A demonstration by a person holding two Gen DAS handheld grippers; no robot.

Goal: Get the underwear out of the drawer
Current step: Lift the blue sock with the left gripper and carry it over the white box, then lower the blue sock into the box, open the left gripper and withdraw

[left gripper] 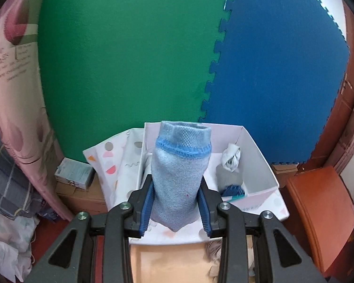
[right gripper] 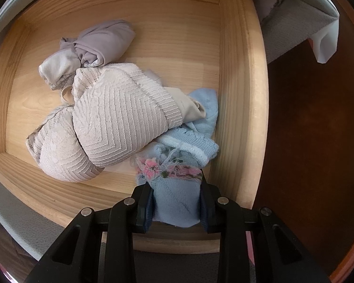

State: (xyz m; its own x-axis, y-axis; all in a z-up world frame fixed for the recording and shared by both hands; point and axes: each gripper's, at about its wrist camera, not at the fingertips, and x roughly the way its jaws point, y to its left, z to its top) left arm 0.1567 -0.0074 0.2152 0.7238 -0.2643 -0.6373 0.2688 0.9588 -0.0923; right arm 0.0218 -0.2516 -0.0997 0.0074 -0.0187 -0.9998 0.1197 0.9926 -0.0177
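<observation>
1. The left gripper [left gripper: 174,208] clamps a pale blue knitted sock [left gripper: 180,174] with a brighter blue cuff band, held above a white cardboard box [left gripper: 259,162].
2. The right gripper [right gripper: 177,206] pinches a light blue knitted garment with pink floral trim [right gripper: 177,195] inside the pale wooden drawer [right gripper: 238,94], beside a beige chevron-textured bra [right gripper: 115,118].

Light-blue sock [left gripper: 179,176], brighter blue band; beige chevron-knit garment [right gripper: 120,115]; green mat [left gripper: 129,59] beside blue mat [left gripper: 278,70].
</observation>
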